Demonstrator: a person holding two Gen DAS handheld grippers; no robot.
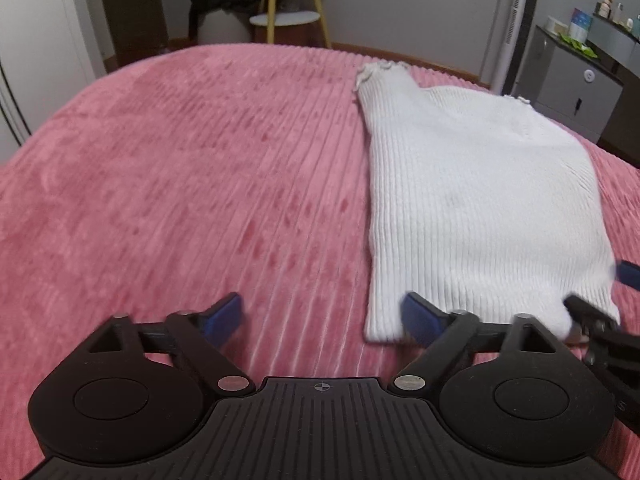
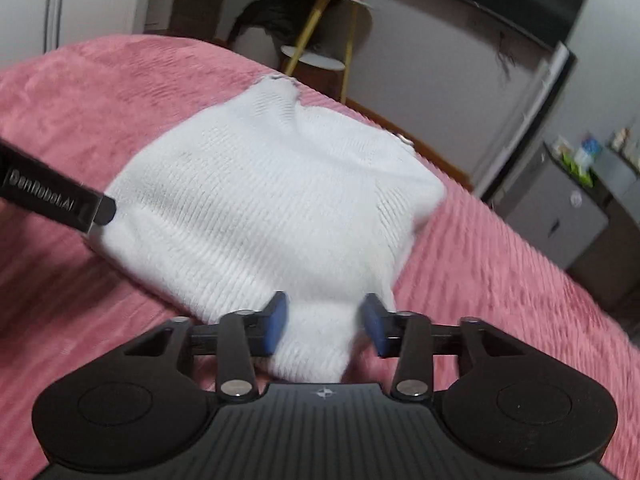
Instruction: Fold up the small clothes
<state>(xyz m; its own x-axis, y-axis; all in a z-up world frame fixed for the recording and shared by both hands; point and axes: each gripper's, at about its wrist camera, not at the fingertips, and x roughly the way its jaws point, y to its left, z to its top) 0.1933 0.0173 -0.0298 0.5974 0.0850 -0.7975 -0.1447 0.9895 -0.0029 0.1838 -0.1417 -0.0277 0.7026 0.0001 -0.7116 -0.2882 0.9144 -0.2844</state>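
- White ribbed knit top [image 1: 476, 200] lies folded flat on the pink bed cover [image 1: 180, 184], over toward its right side.
- My left hand-held gripper [image 1: 322, 318] gapes wide and empty at the top's near left corner, one blue pad [image 1: 420, 318] over the hem.
- My right hand-held gripper [image 2: 326, 326] stands part-open, pads straddling the hem without pinching it.

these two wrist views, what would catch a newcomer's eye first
A white ribbed knit garment lies folded flat on the pink corduroy bedspread, right of centre in the left wrist view. The left gripper stands wide open over the bedspread at its near corner. The right gripper is open, the near hem between its pads.
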